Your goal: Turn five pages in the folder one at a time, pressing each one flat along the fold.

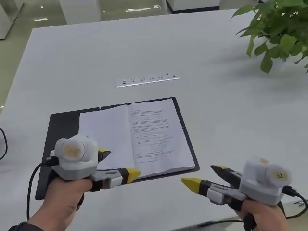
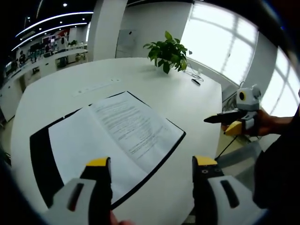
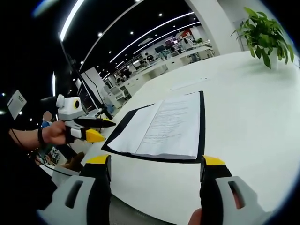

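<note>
I am working over a broad white table (image 1: 231, 120) in an open-plan office with strip lights overhead and bright windows to one side. A leafy plant (image 1: 279, 29) stands at the far right corner. The black folder (image 1: 62, 125) lies open and flat near my edge of the table, with a blank sheet (image 1: 103, 132) on its left and a printed page (image 1: 156, 134) on its right. The fold runs between them, away from me. The left gripper (image 1: 120, 163) hangs at the folder's near edge, released and holding nothing; I cannot tell whether its lower jaw touches the cover. The right gripper (image 1: 201, 175) floats just off the folder's near right corner, jaws likewise spread and empty. I judge that a page turn is about to start. I would bring the right gripper to the printed page's free outer corner and pinch a single sheet only. Then I would carry it over the fold in a low arc and run the left gripper down the crease before letting go. Catching two sheets at once is the risk. A recessed socket strip (image 1: 147, 80) sits beyond the folder. The page's print is too small for me to read, and I can see no brand.
</note>
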Demonstrator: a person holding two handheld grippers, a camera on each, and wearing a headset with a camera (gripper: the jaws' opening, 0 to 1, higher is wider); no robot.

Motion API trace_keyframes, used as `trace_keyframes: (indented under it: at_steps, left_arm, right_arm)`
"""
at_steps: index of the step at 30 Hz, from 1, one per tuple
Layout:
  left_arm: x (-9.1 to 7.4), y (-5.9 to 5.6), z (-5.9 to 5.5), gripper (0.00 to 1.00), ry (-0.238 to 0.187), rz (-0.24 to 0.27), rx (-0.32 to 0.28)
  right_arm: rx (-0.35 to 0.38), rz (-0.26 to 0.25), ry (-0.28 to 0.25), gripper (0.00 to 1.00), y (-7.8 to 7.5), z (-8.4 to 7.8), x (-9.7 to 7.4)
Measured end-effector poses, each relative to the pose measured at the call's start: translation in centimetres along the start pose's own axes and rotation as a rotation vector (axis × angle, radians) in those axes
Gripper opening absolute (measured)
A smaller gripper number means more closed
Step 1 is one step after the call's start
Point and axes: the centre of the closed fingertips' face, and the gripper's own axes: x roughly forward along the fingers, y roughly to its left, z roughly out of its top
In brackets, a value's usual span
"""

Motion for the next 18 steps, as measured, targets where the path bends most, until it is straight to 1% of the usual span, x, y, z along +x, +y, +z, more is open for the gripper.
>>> trace_keyframes:
  at_steps: [6,11,18]
  left_arm:
    - [1.9,-0.7,0.6,0.69,0.009,-0.021,0.01]
    - [3.1,-1.5,1.0,0.69,0.021,-0.038,0.013]
    - [5.3,-2.6,1.8,0.7,0.028,-0.05,0.058]
  right_arm:
    - [0.007,0.005,-0.013,0.76,-0.2,-0.2,-0.3]
    - [0.01,0.011,-0.006,0.76,-0.3,-0.4,-0.3]
    - [0.013,0.016,0.006,0.76,-0.6,-0.8,-0.4]
